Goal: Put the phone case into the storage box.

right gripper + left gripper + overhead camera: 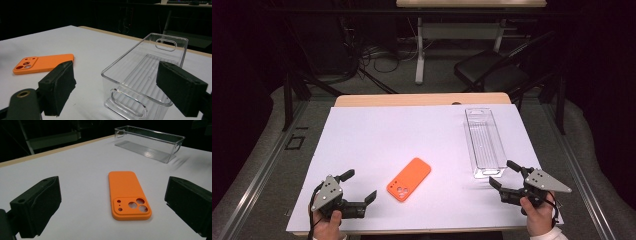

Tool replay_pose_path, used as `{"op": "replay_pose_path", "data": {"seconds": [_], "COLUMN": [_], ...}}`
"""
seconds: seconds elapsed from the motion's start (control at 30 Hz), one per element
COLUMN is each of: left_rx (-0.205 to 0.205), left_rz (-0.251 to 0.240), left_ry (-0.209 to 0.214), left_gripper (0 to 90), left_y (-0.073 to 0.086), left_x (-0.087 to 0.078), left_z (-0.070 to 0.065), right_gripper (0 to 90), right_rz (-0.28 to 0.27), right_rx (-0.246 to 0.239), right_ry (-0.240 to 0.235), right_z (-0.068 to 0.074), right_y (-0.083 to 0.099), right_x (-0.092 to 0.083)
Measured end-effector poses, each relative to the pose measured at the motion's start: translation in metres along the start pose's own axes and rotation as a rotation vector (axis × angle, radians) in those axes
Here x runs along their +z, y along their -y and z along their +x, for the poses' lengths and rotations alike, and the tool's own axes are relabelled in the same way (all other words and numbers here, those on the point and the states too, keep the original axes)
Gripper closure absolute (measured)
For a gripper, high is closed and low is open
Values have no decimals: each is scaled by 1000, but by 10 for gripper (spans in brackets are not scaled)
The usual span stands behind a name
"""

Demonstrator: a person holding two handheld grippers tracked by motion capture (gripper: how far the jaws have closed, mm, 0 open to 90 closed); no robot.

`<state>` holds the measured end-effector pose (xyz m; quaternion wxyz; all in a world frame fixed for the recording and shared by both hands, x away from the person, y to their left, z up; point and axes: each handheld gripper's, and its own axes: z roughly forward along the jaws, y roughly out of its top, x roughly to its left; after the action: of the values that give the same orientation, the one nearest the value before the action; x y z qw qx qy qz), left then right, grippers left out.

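The left gripper (360,186) and right gripper (503,174) have their jaws spread, holding nothing; the orange plastic phone case (409,179) lies flat on the white desk (377,135) between them, the clear plastic oblong bin (484,142) just beyond the right one.

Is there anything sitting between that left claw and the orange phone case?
Nothing visible. The left gripper stands open beside the orange phone case, with bare white table between them. The clear bin sits off toward the right gripper.
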<state>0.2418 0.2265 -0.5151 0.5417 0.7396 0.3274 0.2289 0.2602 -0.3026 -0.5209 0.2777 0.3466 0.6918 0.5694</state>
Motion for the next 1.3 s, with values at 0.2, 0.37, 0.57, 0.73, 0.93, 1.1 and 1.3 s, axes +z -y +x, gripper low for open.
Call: {"op": "replay_pose_path", "data": {"seconds": [0.2, 0.37, 0.57, 0.73, 0.93, 1.1, 1.3], "left_rx": [-7, -13, -19, -30, -43, -62, -109], "left_rz": [2, -1, 42, 72, 126, 163, 237], "left_ry": [2, 7, -3, -25, -54, -87, -173], "left_gripper": [7, 7, 7, 8, 8, 8, 8], "left_y": [1, 1, 1, 2, 4, 4, 4], "left_x": [1, 2, 5, 5, 5, 8, 10], "left_z": [0, 2, 4, 3, 3, 4, 3], "right_gripper": [144, 144, 144, 144, 144, 144, 144], "right_rz": [5, 9, 13, 16, 24, 39, 42], "right_rx": [4, 1, 3, 2, -6, -15, -10], "right_ry": [4, 10, 16, 19, 8, 6, -3], "right_z": [0, 0, -2, -1, 2, 2, 1], "right_y": [1, 1, 0, -1, -1, 0, 0], "right_x": [-1, 0, 2, 6, 9, 8, 8]}}
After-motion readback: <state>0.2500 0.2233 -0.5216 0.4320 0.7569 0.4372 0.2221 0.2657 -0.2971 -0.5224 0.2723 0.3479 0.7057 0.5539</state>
